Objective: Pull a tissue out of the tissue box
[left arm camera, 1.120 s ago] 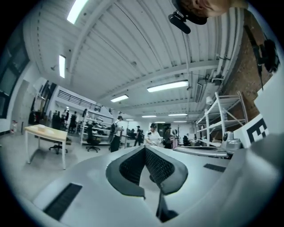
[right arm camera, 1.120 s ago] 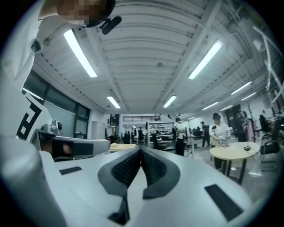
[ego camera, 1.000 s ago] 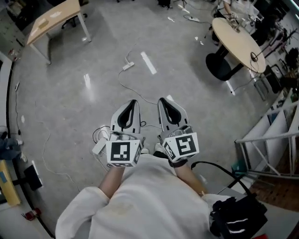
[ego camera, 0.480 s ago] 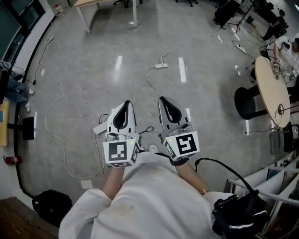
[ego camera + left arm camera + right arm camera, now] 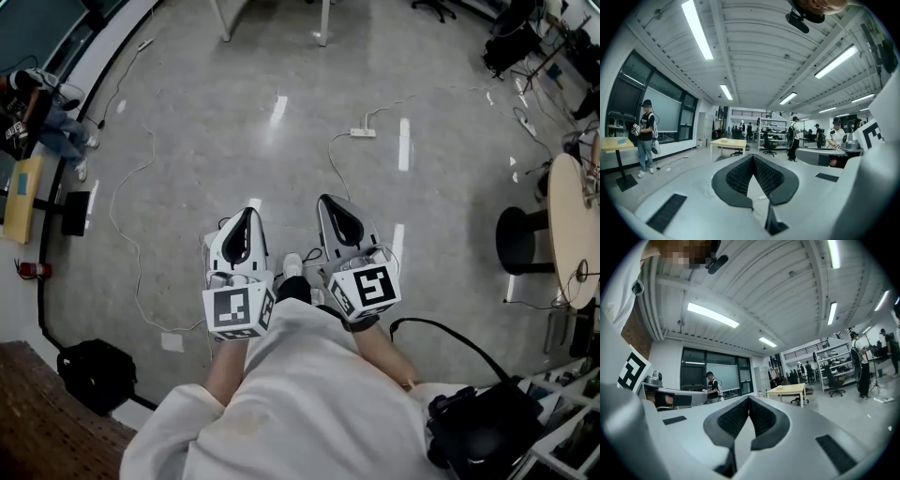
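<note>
Pair of closed, empty tongs: left tongs [image 5: 247,214], right tongs [image 5: 331,202].

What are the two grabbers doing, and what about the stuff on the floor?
left gripper: shut, nothing between its jaws
right gripper: shut, nothing between its jaws
power strip: lying flat on the floor, a cable running from it
black bag: sitting on the floor, untouched
tissue box: not in view
</note>
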`<state>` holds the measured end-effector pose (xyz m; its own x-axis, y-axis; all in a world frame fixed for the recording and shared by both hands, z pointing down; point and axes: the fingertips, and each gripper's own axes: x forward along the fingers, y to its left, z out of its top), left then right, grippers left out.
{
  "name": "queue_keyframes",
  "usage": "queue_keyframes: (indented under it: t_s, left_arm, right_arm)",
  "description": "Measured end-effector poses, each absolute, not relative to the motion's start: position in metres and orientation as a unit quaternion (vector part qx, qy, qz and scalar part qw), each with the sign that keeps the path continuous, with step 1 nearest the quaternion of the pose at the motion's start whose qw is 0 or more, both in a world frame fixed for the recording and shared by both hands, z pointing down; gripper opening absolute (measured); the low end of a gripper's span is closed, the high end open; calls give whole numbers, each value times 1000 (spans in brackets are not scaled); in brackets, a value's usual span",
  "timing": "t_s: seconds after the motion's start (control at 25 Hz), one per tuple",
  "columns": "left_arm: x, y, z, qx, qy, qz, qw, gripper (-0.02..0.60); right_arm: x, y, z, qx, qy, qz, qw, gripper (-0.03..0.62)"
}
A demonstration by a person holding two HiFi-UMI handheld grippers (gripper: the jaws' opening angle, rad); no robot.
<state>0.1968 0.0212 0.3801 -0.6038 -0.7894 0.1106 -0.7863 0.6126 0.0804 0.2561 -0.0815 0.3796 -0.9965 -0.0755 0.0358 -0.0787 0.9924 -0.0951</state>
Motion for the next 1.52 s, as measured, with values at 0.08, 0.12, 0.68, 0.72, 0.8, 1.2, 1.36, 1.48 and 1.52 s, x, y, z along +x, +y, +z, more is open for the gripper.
queue_keyframes:
  t_s: [0.08, 0.12, 0.68, 0.72, 0.8, 1.2, 1.36, 1.48, 1.52]
  left_arm:
    - [179, 22, 384, 430, -900, -13, 70, 2]
    - [169, 21, 386, 426, -901, -16, 72, 2]
    - [-16, -35, 374, 438, -898, 35, 16, 2]
    - [-29, -36, 372, 441, -897, 32, 15, 2]
    - [-53, -38, 367, 443, -896, 19, 9, 2]
    - [-154, -57, 366, 429, -901, -65, 12, 2]
    - [-188, -89, 381, 427, -902, -52, 29, 2]
    - [-220, -119, 385, 420, -906, -40, 30, 2]
    - [-232, -128, 385, 415, -908, -37, 28, 2]
  right_arm:
    - [237, -80, 383, 25, -998, 48, 19, 3]
    - [226, -80, 385, 21, -998, 48, 22, 3]
    - [21, -107, 369, 30, -999, -7, 15, 3]
    - [8, -110, 366, 37, -999, -15, 15, 3]
    - [-15, -114, 365, 42, -999, -20, 20, 3]
    - [-103, -143, 386, 7, -997, -6, 72, 3]
    - [-140, -168, 389, 4, -997, -33, 68, 3]
    - [-176, -195, 391, -5, -997, -35, 64, 3]
    - [-190, -205, 389, -8, -998, -35, 61, 3]
